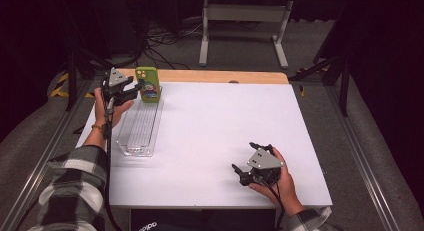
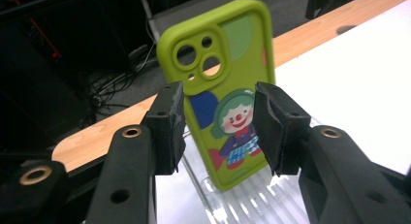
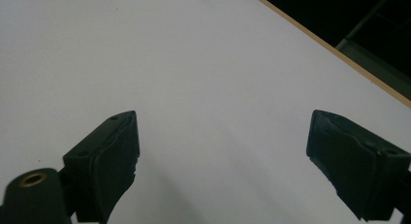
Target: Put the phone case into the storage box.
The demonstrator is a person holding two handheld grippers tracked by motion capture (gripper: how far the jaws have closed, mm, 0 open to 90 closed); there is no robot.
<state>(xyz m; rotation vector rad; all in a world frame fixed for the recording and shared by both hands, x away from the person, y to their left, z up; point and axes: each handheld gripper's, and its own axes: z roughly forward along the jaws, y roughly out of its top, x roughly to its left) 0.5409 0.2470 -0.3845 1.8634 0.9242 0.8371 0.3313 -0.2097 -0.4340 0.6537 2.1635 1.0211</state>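
Note:
A lime-green phone (image 1: 147, 83) with a cartoon clown on its case stands upright at the far end of a clear ribbed rack (image 1: 140, 128) on the left of the white table (image 1: 215, 121). My left gripper (image 1: 134, 91) is level just before it. In the left gripper view the phone (image 2: 220, 88) stands just beyond the two pads (image 2: 169, 122), its foot in the rack (image 2: 242, 200); the left gripper (image 2: 218, 107) is open, its pads not pressing on the case. My right gripper (image 1: 243, 156) rests near the front right of the table, and the right gripper (image 3: 223, 132) stands wide open over bare white surface.
A wooden strip (image 1: 225, 77) runs along the table's far edge. Beyond it are a grey floor with cables and a white stand (image 1: 245, 21). Metal rails flank the table on both sides.

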